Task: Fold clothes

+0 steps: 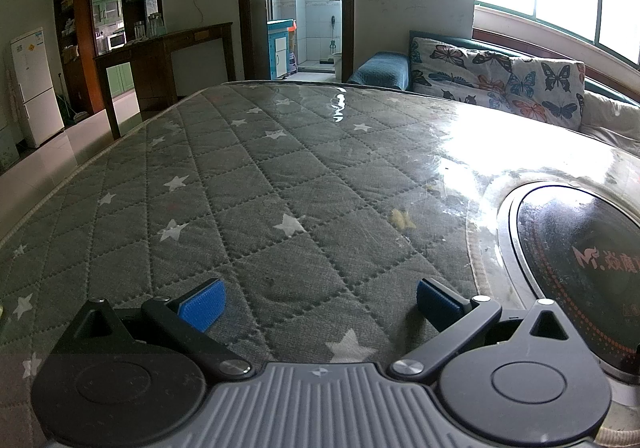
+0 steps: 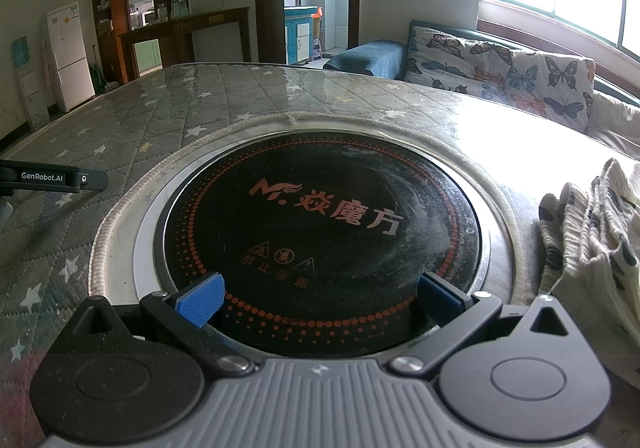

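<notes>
We see the crumpled cream patterned garment [image 2: 592, 240] lying right of the round black cooker plate [image 2: 320, 232] on the quilted grey tabletop [image 1: 260, 188]. Our right tool [image 2: 320, 298] is nearer; both it and the left tool [image 1: 320, 300] are released, empty.

Round hotplate [image 2: 320, 224] (dusty) beside butterfly cushion [image 2: 504, 68].

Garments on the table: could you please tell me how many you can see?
1. A cream patterned garment lies bunched at the table's right edge, right of the round black cooktop, seen only in the right wrist view. It is cut off by the frame, so more may be hidden.
</notes>
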